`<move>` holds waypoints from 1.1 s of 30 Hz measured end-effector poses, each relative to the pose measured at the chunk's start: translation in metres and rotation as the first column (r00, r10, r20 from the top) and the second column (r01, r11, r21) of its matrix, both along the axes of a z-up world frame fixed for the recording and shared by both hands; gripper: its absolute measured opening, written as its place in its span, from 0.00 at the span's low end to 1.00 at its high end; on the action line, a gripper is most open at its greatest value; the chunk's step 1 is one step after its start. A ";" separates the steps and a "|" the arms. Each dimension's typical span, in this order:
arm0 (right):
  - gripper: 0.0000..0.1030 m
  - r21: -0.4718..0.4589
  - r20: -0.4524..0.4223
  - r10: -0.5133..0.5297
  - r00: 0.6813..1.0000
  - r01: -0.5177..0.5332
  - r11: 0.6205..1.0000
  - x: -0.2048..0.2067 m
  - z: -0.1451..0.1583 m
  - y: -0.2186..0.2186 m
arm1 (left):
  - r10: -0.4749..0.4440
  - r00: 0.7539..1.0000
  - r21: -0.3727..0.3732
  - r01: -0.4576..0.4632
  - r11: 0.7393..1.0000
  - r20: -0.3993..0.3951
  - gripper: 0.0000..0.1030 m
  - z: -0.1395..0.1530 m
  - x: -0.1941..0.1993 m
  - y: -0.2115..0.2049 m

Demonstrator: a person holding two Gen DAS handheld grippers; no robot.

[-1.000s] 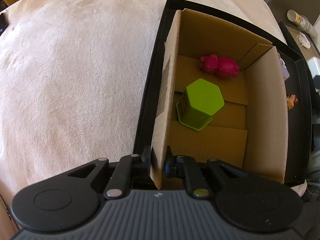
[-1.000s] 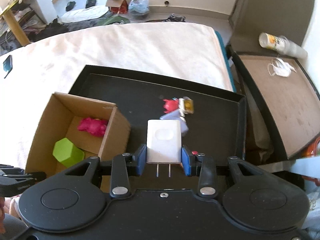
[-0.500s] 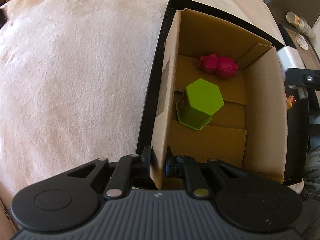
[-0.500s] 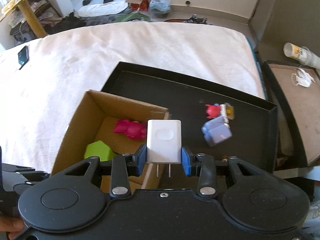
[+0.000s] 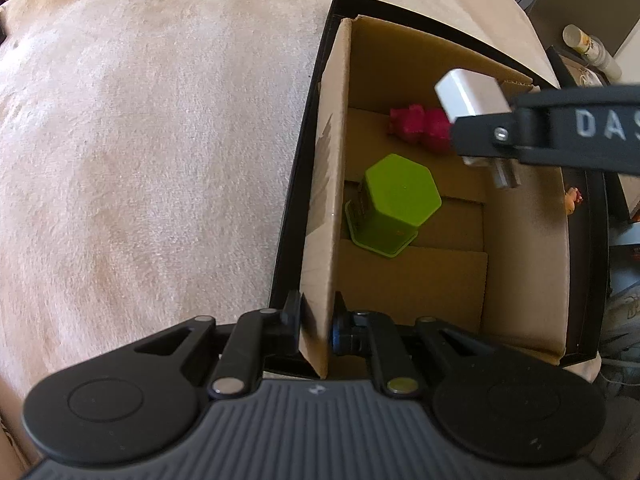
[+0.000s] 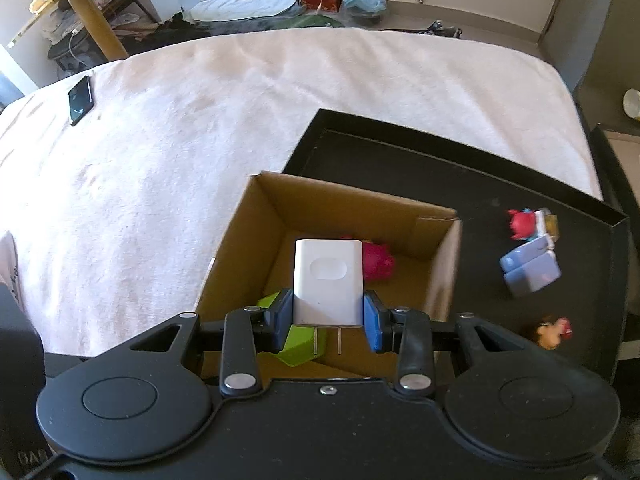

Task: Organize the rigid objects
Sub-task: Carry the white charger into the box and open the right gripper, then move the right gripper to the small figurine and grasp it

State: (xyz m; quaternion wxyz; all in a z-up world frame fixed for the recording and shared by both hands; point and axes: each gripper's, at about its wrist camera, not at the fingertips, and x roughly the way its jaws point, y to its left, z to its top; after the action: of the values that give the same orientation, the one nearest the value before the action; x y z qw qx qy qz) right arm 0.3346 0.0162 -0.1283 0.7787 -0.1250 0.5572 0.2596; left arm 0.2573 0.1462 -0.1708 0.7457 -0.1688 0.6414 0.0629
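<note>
Now, lower frame: right tongs (image 6: 329,316) gripping white charger (image 6: 328,282) by its sides, prongs pointing back, hovering over cardboard box (image 6: 440,276). Left tongs (image 5: 314,322) pinching near box wall, steadying it. Mid frame: green hexagonal block (image 5: 394,204) and pink toy (image 5: 420,128) lying on box floor. Advice: lowering into bare patch right of green block before releasing, avoiding drop. Further right: blue block (image 6: 530,270) and small figures waiting on black tray (image 6: 400,148).

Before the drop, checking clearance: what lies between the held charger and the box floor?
Left wrist view: only air beneath the charger; green hexagonal block sits leftward.
</note>
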 end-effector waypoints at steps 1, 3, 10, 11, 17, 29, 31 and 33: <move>0.35 0.006 -0.002 -0.002 1.000 0.002 1.000 0.000 -0.001 0.002 | 0.000 1.000 -0.001 0.000 1.000 0.001 0.12 0.000 -0.001 0.001; 0.36 0.017 -0.010 -0.013 1.000 0.013 1.000 0.000 -0.003 0.005 | 0.000 1.000 -0.003 0.000 1.000 0.004 0.12 0.001 -0.001 0.001; 0.45 0.059 0.010 0.006 1.000 -0.007 0.998 -0.004 0.002 0.009 | 0.006 1.000 0.004 -0.006 1.000 0.000 0.13 0.003 -0.002 0.002; 0.45 0.043 0.019 0.011 1.000 -0.012 0.999 -0.003 0.003 0.007 | 0.002 1.000 0.013 -0.002 1.000 0.000 0.13 0.004 -0.002 0.001; 0.45 0.018 0.034 -0.028 0.999 0.027 0.999 0.011 0.015 -0.021 | 0.008 1.000 0.032 -0.008 0.999 -0.007 0.13 0.006 -0.003 0.000; 0.49 -0.036 0.026 -0.101 0.995 0.102 0.994 0.036 0.019 -0.096 | 0.008 1.000 0.057 -0.006 0.998 -0.030 0.13 0.008 0.001 -0.005; 0.49 -0.034 0.025 -0.112 0.993 0.113 0.993 0.039 0.017 -0.107 | 0.003 0.999 0.062 0.000 0.998 -0.035 0.13 0.009 0.003 -0.007; 0.49 -0.033 0.024 -0.125 0.992 0.126 0.992 0.042 0.015 -0.117 | 0.001 0.999 0.065 0.002 0.998 -0.038 0.13 0.007 0.003 -0.006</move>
State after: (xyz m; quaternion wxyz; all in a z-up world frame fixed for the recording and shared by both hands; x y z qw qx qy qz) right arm 0.3764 -0.1003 -0.1135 0.7971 -0.1061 0.5601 0.1991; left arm 0.2605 0.1404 -0.1634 0.7386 -0.1432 0.6531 0.0866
